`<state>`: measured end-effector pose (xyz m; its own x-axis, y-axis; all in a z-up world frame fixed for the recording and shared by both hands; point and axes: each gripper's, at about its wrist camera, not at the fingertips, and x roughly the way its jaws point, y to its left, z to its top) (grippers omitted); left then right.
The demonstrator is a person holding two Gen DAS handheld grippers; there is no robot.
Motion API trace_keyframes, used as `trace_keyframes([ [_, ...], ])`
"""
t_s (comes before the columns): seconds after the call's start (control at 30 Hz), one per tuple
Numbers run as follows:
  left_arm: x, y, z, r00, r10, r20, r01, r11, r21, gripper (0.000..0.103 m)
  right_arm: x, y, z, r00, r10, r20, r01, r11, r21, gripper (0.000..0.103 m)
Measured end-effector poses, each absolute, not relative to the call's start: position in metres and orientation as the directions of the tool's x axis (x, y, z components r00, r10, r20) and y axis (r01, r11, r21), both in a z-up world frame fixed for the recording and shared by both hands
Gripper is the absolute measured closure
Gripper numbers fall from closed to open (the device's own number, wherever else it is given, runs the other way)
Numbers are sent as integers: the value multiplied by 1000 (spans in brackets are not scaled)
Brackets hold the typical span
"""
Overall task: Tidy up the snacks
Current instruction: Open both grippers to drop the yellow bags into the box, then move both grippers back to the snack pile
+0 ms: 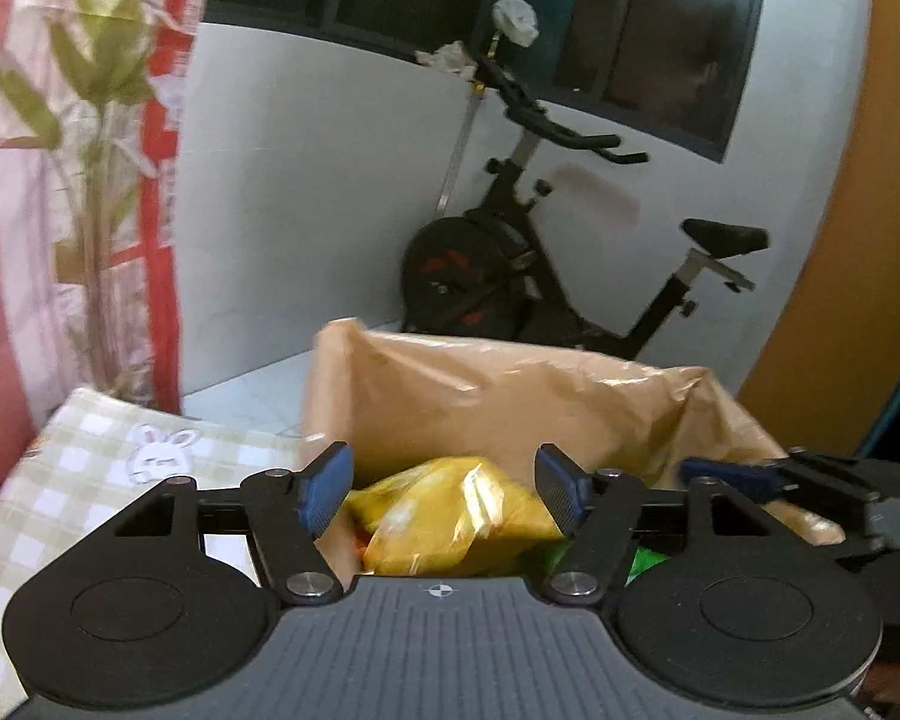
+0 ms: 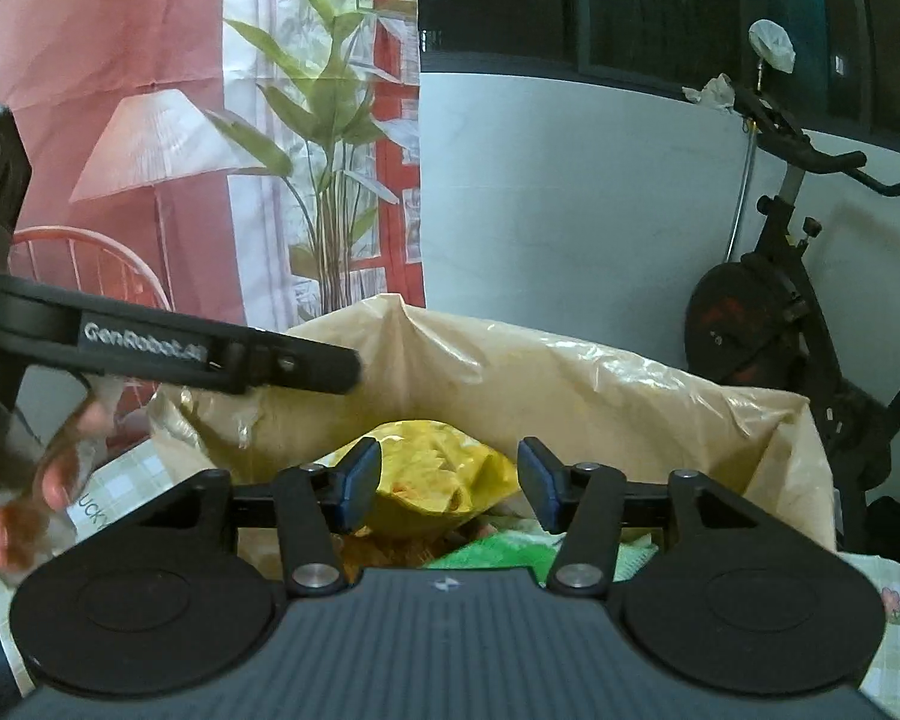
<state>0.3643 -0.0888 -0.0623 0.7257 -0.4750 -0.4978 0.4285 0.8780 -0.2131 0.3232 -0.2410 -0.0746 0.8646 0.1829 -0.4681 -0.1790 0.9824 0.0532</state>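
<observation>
A yellow snack bag (image 1: 450, 516) lies on top inside a tan plastic-lined container (image 1: 510, 396). My left gripper (image 1: 444, 489) hovers over the container's near side, open, with the yellow bag below and behind the gap and its pads off the bag. In the right wrist view the same yellow snack bag (image 2: 438, 468) shows between the spread fingers of my right gripper (image 2: 450, 489), which is open and touches nothing. A green packet (image 2: 492, 552) lies beside the yellow one. The left gripper (image 2: 330, 366) reaches in from the left over the tan liner (image 2: 570, 384), held by a hand (image 2: 30, 480).
The container stands on a green checked cloth with a rabbit print (image 1: 120, 468). Behind it are a white wall and a black exercise bike (image 1: 540, 252). A printed curtain with a plant (image 2: 330, 120) hangs at the left. The right gripper (image 1: 720, 474) sits close at the right.
</observation>
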Motion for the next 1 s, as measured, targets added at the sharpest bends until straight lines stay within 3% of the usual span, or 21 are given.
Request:
trace_keyframes([
  [0.53,288,-21,-46,808,-425,-407,371,905,-210,34,227,-259,-69,928,196,-316,-169,980,109,49],
  [0.77,275,-9,-76,791,-391,-470,300,918,-259,34,192,-247,-86,949,158,-274,-130,984,119,49],
  [1.0,269,-10,-110,753,-379,-538,267,923,-277,34,170,-240,-108,937,136,-321,-128,991,44,49],
])
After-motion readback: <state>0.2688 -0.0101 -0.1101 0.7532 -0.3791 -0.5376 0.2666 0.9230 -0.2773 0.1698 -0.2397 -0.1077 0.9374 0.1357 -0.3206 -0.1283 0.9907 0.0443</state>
